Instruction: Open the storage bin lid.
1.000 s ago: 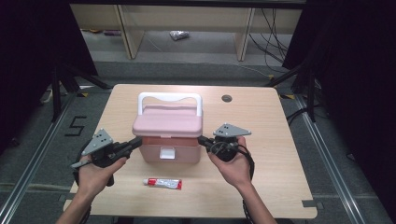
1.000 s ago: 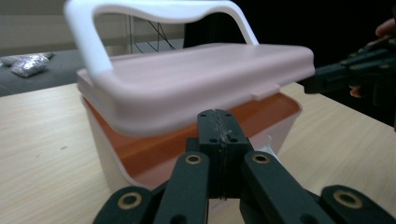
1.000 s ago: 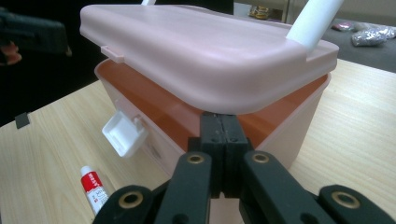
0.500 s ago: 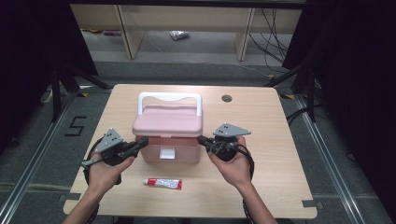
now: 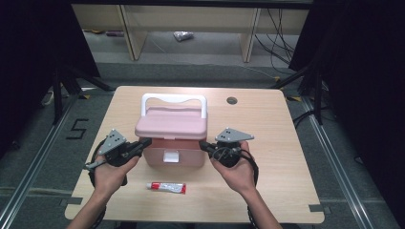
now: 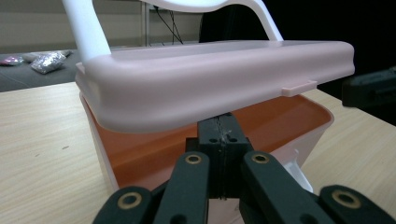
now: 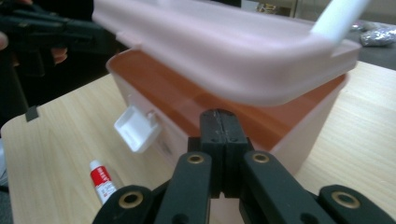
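Note:
A pink box [image 5: 174, 153] with a white handle [image 5: 174, 99] stands mid-table. Its lid [image 5: 172, 125] is lifted a little off the rim, and its white front latch [image 5: 170, 156] hangs open. My left gripper [image 5: 145, 141] is shut, with its tips under the lid's left edge. In the left gripper view those tips [image 6: 225, 122] sit in the gap between the lid [image 6: 210, 79] and the orange-looking inside wall [image 6: 140, 154]. My right gripper [image 5: 203, 144] is shut too, and its tips [image 7: 219, 116] are tucked below the lid [image 7: 224, 46] on the right side. Neither grips anything.
A small red-and-white tube [image 5: 165, 187] lies on the wooden table [image 5: 286, 181] in front of the box, between my hands. A round cable hole [image 5: 232, 100] sits at the back right. Shelving and cables stand beyond the table's far edge.
My left hand has shifted to the right, closer to the box's left side. The right hand and the box have kept still.

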